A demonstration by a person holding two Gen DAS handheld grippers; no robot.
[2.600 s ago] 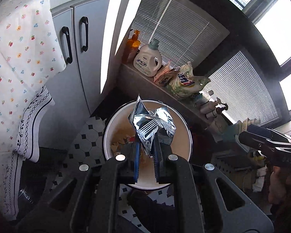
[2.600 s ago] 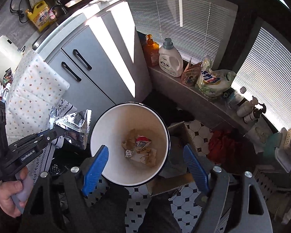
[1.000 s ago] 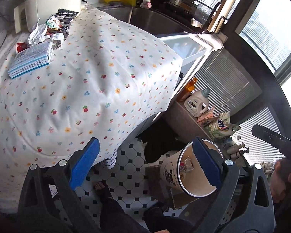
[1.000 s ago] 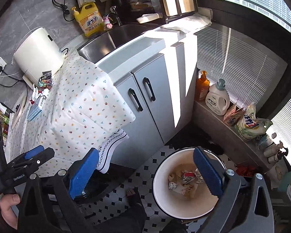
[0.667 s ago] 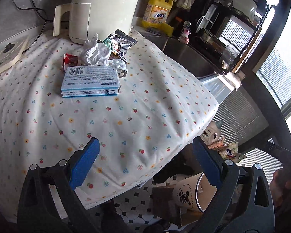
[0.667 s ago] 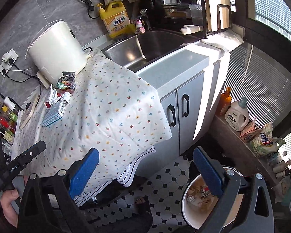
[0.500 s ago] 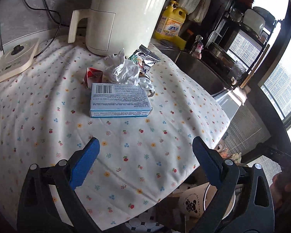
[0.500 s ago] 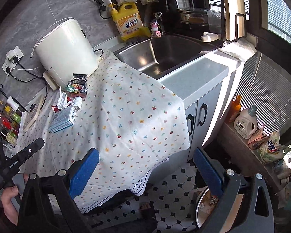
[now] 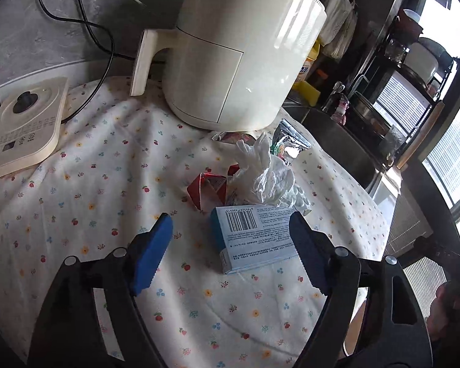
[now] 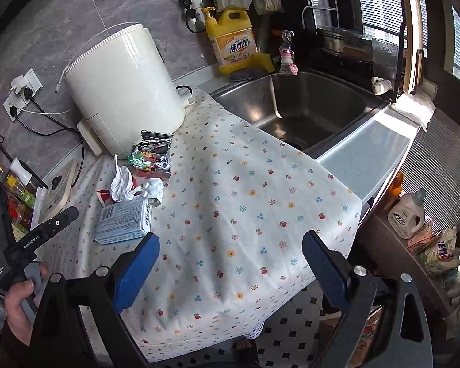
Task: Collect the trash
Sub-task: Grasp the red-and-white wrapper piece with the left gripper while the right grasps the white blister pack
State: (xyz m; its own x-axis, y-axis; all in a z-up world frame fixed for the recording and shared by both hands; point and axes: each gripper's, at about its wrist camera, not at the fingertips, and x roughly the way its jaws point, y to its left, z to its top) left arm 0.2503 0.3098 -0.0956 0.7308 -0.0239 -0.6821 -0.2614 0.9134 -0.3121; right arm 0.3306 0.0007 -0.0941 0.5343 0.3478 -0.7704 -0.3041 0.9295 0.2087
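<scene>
Now, left wrist view: left gripper [image 9: 230, 253] spread wide, empty, hovering over the cardboard box [image 9: 254, 239], which sits near the 3 o'clock pad [image 9: 306, 256]. Best to shift toward 3 o'clock, center the box, then drop and pinch across its short faces. Crumpled tissue [image 9: 265, 174] at 12 o'clock, soft and light; red wrapper [image 9: 208, 188] at 11, creased; foil packet [image 9: 288, 145] shiny, at 1. All on the floral tablecloth [image 9: 76, 202], wrinkly, may snag.

Right wrist view: right gripper [image 10: 231, 271] also spread, empty, over bare cloth. Box [image 10: 122, 222] at 9 o'clock, trash pile beyond at 10. Steel sink [image 10: 303, 107] at 1.
</scene>
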